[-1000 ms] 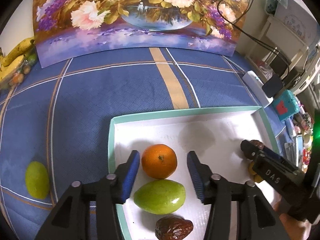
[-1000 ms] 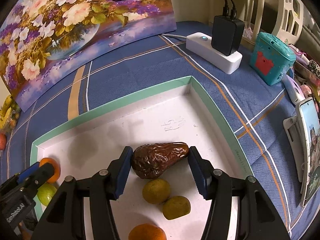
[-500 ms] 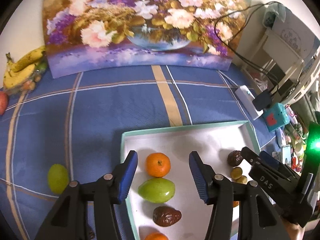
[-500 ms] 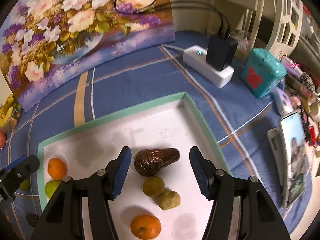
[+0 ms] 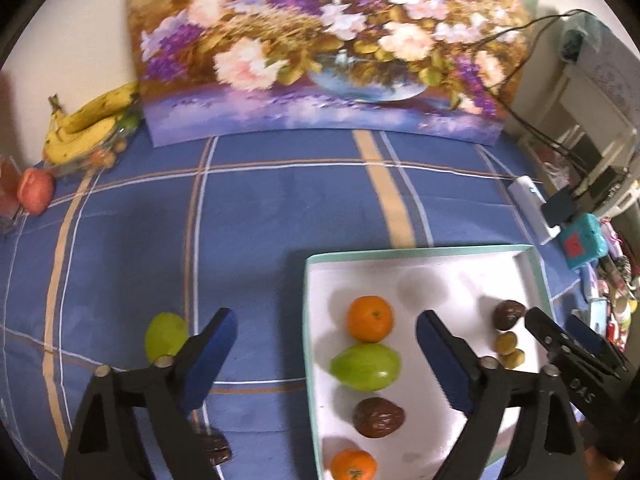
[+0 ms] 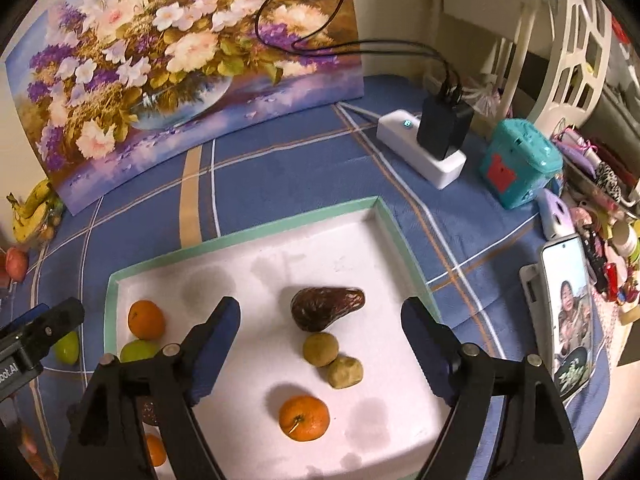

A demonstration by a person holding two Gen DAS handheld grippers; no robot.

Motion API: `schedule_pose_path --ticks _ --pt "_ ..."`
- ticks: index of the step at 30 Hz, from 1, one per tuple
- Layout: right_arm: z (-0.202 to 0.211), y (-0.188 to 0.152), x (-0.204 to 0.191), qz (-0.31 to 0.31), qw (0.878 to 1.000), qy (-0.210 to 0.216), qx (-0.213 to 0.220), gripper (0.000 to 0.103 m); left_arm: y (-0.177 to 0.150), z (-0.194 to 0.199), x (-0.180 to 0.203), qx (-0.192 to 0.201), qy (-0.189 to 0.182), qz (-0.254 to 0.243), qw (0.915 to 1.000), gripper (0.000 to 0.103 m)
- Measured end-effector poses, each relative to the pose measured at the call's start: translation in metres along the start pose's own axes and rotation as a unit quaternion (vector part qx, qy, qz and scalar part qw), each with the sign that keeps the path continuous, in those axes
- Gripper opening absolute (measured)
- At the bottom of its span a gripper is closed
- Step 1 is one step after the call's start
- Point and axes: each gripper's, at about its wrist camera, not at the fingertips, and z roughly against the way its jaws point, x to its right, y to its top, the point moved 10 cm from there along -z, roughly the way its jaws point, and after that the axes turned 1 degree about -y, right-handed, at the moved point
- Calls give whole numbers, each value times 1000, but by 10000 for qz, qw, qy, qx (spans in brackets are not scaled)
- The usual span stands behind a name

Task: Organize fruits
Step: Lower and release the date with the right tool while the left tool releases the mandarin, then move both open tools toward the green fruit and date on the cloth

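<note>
A white tray with a teal rim [image 5: 400, 254] lies on the blue checked cloth. It holds an orange [image 5: 370, 318], a green fruit [image 5: 366, 366], a brown wrinkled fruit [image 5: 378, 417] and a second orange [image 5: 353, 465]. My left gripper [image 5: 326, 320] hovers over the tray's left edge, jaws opening wide, nothing between them. Another green fruit [image 5: 165, 336] lies on the cloth to the left. My right gripper [image 6: 320, 306] hangs above a brown pear-shaped fruit [image 6: 326, 308], jaws opening, pads clear of it. Two small yellowish fruits [image 6: 320, 349] and an orange [image 6: 304, 418] lie nearer me.
A flower painting [image 5: 320, 48] stands at the back. Bananas [image 5: 86, 122] and a red fruit [image 5: 36, 194] sit far left. A white power strip with a black charger [image 6: 432, 140], a teal box [image 6: 520, 164] and a phone on a stand [image 6: 568, 312] crowd the right.
Both grippers have lifted away from the tray and their jaws have spread much wider. The orange and the brown pear-shaped fruit stay lying in the tray.
</note>
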Motion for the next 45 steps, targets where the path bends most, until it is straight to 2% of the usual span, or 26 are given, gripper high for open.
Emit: schedule_pose_path --ticks 3,8,17,25,33,45 --pt "-4 -3 -3 54 10000 37 -67 85 -2 -2 -9 26 69 147 9999 103" --pt "-6 -6 -8 124 9998 110 -108 85 -5 -7 -23 -1 229 300 9993 103" --pt "-10 -11 -15 232 9995 146 -174 86 -10 -4 -35 12 253 473 9986 103" --pt "-3 -16 -26 307 9992 253 -108 86 -25 8 -53 43 284 661 9974 103" --pt "8 -24 -41 370 9986 380 39 87 -41 33 -83 254 429 882 9949 103" --pt "31 -40 -71 327 9958 836 170 88 -74 62 -117 461 166 1410 9888 103"
